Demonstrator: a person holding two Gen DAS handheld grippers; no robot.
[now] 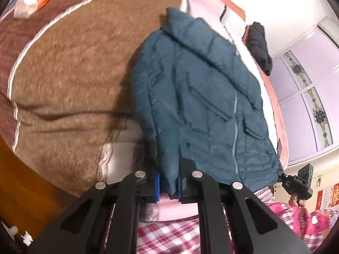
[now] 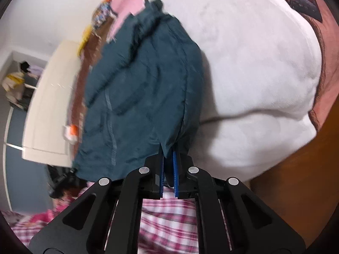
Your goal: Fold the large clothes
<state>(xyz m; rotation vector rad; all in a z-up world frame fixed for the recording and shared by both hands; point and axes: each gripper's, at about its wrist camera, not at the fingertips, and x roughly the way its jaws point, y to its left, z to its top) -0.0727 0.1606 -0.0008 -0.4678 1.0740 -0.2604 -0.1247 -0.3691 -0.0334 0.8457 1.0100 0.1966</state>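
You have the left gripper [image 1: 168, 185] and right gripper [image 2: 168, 174] each clamped on a hem corner of the teal jacket [image 1: 197, 97], spreading it above the bed [image 1: 63, 74] for folding.

A brown fleece blanket [image 1: 70, 67] with a white border is lying across the bed, meeting a white and pink blanket [image 2: 254, 63]. A wardrobe with lilac panelled doors [image 1: 305, 97] is standing against a white wall [image 2: 46, 10]. A cream cabinet [image 2: 50, 103] is showing beside grey flooring [image 2: 17, 127].
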